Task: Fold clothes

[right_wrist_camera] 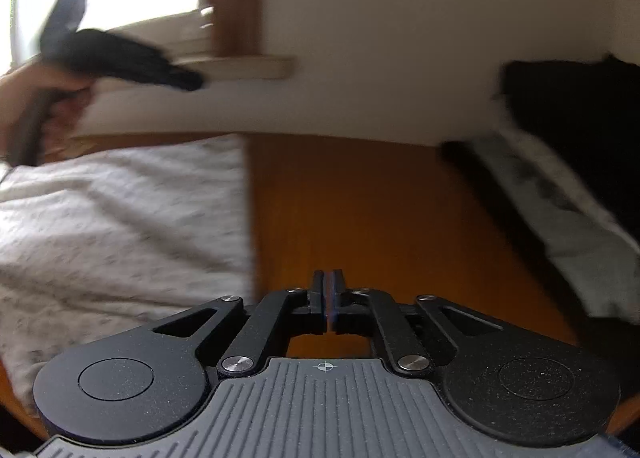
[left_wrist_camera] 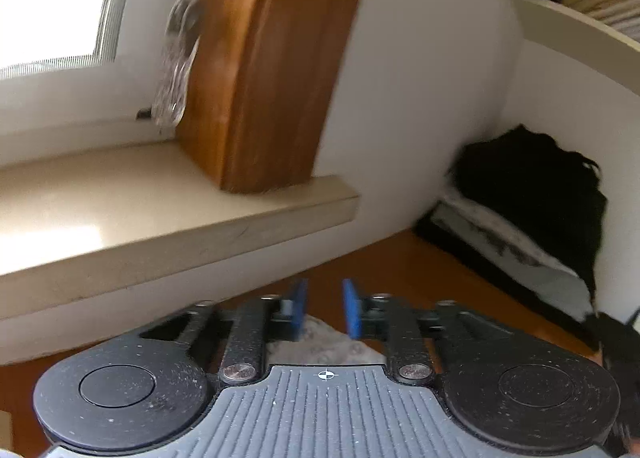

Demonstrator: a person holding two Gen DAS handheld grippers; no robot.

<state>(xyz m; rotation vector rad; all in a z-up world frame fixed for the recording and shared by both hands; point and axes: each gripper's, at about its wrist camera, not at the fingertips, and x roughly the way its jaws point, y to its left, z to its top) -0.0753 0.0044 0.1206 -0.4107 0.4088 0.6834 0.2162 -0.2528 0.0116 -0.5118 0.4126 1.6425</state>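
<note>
Garment point(right_wrist_camera: 120, 217) lies flat on the worktop point(right_wrist_camera: 340, 197), left of the right gripper point(right_wrist_camera: 328, 290), apparently part-folded with one straight edge; final folds judged outstanding. Long axis indeterminate. Right fingers shut, empty. Left gripper point(left_wrist_camera: 325, 308) fingers narrowly apart, gripping nothing, above a garment corner.

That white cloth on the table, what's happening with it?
A person is folding clothes with a grabbing tool in each hand. Right now neither tool holds anything. The right tool is shut over the bare table, beside the cloth. The left tool is open above a corner of the cloth.
</note>
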